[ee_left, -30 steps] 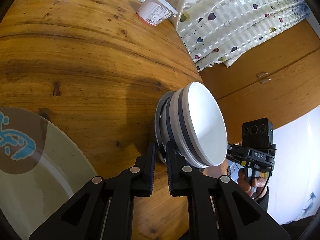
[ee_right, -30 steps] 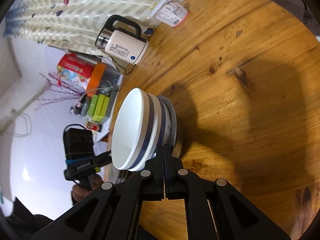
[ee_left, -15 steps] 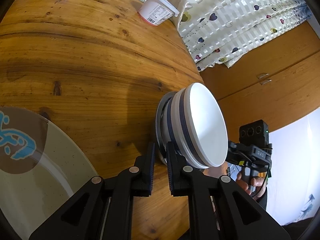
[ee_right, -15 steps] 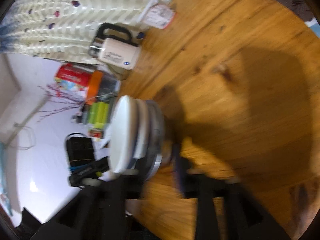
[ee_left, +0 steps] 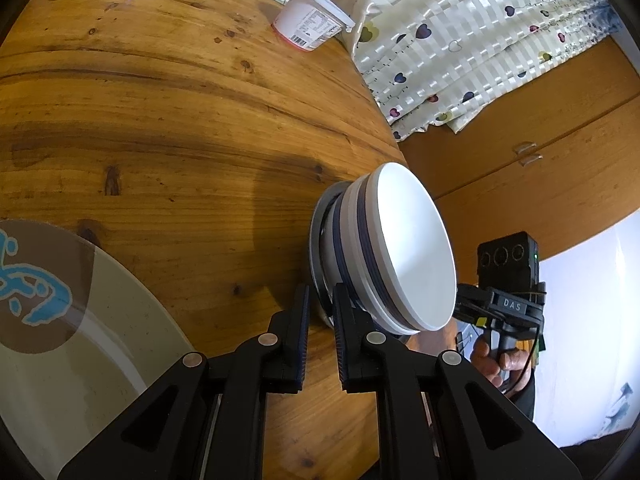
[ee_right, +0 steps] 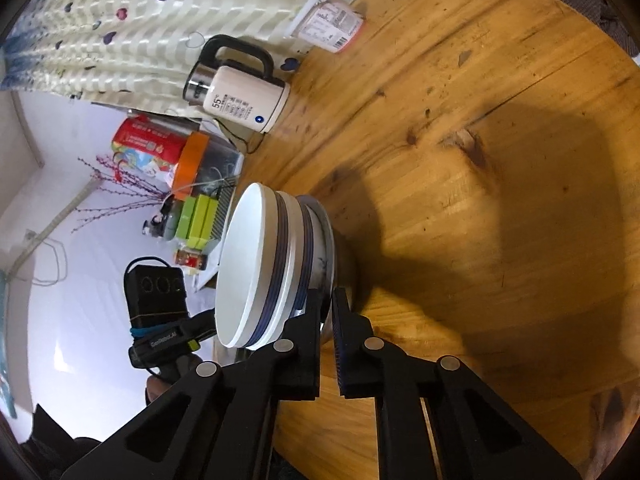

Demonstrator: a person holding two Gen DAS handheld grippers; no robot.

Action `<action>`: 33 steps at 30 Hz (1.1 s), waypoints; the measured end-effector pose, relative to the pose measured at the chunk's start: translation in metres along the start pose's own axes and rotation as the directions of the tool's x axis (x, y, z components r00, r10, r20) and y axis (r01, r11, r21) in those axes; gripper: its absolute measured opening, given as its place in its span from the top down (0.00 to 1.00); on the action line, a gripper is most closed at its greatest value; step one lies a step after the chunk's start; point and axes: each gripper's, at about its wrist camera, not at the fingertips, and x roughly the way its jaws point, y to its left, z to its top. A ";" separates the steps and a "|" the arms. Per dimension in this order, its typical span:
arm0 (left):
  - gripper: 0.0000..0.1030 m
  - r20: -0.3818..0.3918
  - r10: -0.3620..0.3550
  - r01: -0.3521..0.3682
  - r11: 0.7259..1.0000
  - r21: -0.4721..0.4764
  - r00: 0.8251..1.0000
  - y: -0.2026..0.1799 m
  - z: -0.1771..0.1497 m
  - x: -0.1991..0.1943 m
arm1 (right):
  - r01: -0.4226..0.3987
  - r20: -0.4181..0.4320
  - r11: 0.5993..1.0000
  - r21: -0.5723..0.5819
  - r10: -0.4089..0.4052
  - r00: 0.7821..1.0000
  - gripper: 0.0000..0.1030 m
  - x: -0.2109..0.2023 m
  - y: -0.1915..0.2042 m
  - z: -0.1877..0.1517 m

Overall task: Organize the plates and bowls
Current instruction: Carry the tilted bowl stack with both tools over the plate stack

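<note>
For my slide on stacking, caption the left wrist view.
Left claw pinches the metal bowl's rim under stacked white blue-banded bowls on a round wooden table.

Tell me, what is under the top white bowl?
Under the top white bowl sit another white bowl with a blue stripe and a metal bowl on the wooden table. Their insides are covered.

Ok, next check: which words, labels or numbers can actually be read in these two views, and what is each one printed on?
"DAS": white letters on the right gripper body, seen from the left wrist.
"55°": on the white kettle label; the smaller lines under it are too small to read.
Left gripper body: a white word, too blurred to be sure of.
Yogurt cup: barcode and print, unreadable.
Red box: print unreadable.
</note>
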 end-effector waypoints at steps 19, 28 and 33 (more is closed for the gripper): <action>0.93 0.012 0.030 -0.031 0.998 0.054 0.999 -0.010 0.001 0.002 | 0.019 0.015 0.998 -0.051 -0.019 1.000 0.92 0.000 0.013 -0.002; 0.93 0.042 0.033 -0.036 0.997 0.067 0.999 -0.014 0.002 -0.015 | 0.021 0.017 0.997 -0.070 -0.020 1.000 0.92 -0.001 0.030 0.002; 0.93 0.056 0.041 -0.044 0.997 0.065 0.998 -0.013 0.001 -0.024 | 0.020 0.006 0.996 -0.082 -0.020 1.000 0.92 0.004 0.039 0.003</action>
